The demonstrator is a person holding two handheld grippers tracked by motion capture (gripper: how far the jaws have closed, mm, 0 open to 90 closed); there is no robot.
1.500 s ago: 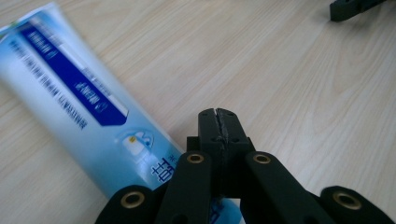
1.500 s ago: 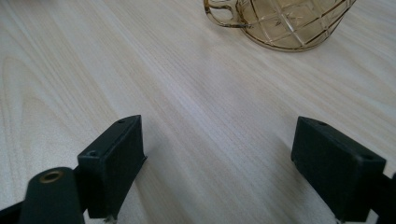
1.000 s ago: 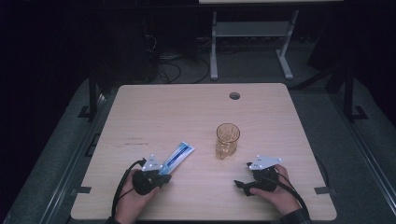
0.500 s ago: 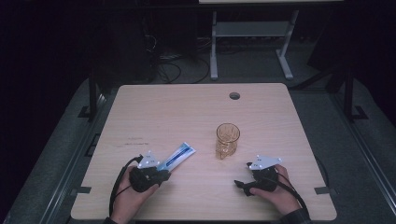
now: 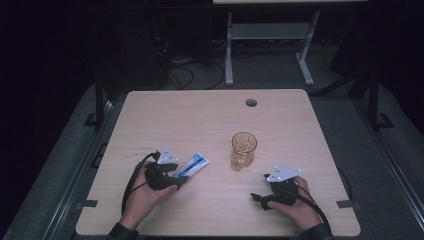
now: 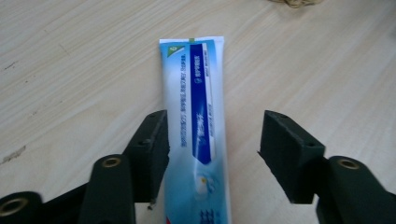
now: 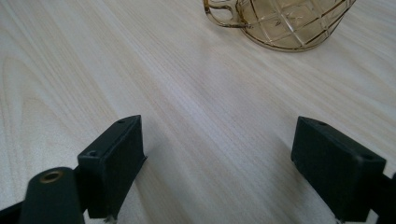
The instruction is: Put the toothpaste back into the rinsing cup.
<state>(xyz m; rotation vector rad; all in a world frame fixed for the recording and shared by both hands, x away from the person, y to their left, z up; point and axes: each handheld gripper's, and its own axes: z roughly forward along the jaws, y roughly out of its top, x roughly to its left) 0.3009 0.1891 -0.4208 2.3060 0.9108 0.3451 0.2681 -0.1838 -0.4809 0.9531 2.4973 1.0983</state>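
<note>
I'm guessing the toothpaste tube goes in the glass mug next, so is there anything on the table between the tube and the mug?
Nothing visible. The toothpaste tube lies between the open jaws of the left gripper, and only bare table separates it from the glass mug.

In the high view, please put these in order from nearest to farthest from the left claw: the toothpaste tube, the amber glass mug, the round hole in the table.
Measured from the left claw:
1. Toothpaste tube: lies between the open jaws, on the table's near left part.
2. Amber glass mug: stands to its right, near the table's middle.
3. Round hole: by the table's far edge, right of centre.
</note>
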